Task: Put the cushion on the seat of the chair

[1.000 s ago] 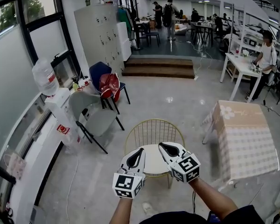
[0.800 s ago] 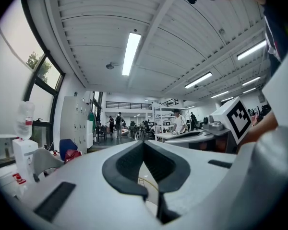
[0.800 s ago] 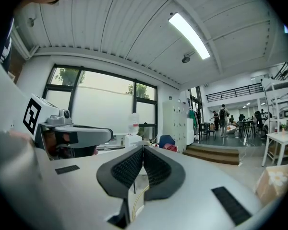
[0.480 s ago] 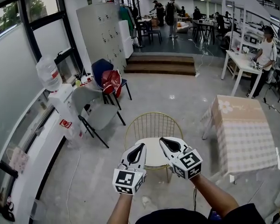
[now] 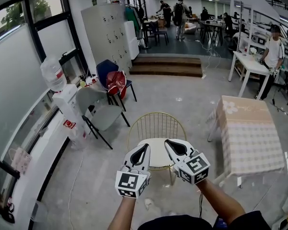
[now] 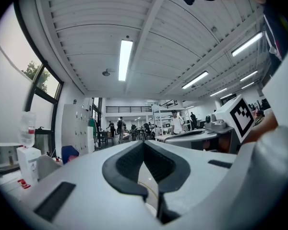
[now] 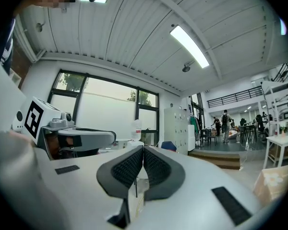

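Both grippers, my left (image 5: pixel 144 149) and my right (image 5: pixel 168 143), are clamped shut on nothing. They hover either side of the white round cushion (image 5: pixel 157 157), which looks to lie already on the seat of the gold wire chair (image 5: pixel 156 123). My worry: a closed tip dipping low could snag the cushion's edge and drag it off, or nudge that light chair.

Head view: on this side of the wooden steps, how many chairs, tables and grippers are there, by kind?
Chairs: 3 (gold wire chair, grey folding chair, blue chair holding a red bag)
Tables: 2 (checked-cloth table, white table)
Grippers: 2 (left gripper, right gripper, both shut)
Total: 7
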